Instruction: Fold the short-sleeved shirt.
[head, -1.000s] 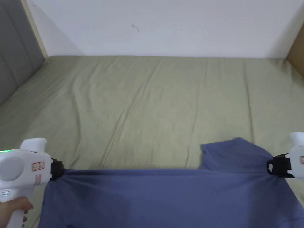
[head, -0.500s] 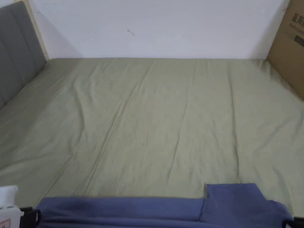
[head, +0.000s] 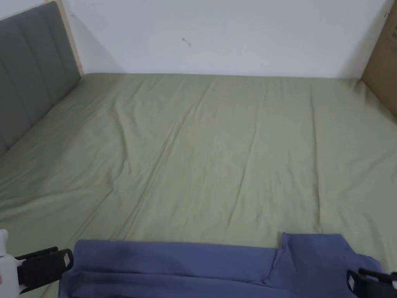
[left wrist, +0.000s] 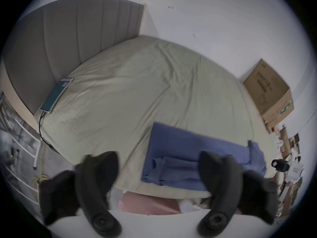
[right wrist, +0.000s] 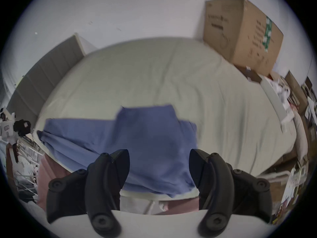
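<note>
left gripper (head: 58, 259) sits at lower left of the head view, white body w/ black jaws pointing right, spread apart, nothing btwn them. in its own view (left wrist: 158, 157) the 2 jaws stand wide at the bottom of frame, gap empty. right gripper (head: 360, 281) at lower right corner of head view, black jaws pointing left. own view (right wrist: 159, 153): jaws parted at bottom centre, not pressing on anything.

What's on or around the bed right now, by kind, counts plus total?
Blue short-sleeved shirt: 1
Hand-held gripper: 2, left hand-held gripper and right hand-held gripper, both open
Phone: 1
Cardboard box: 1
Total: 5
</note>
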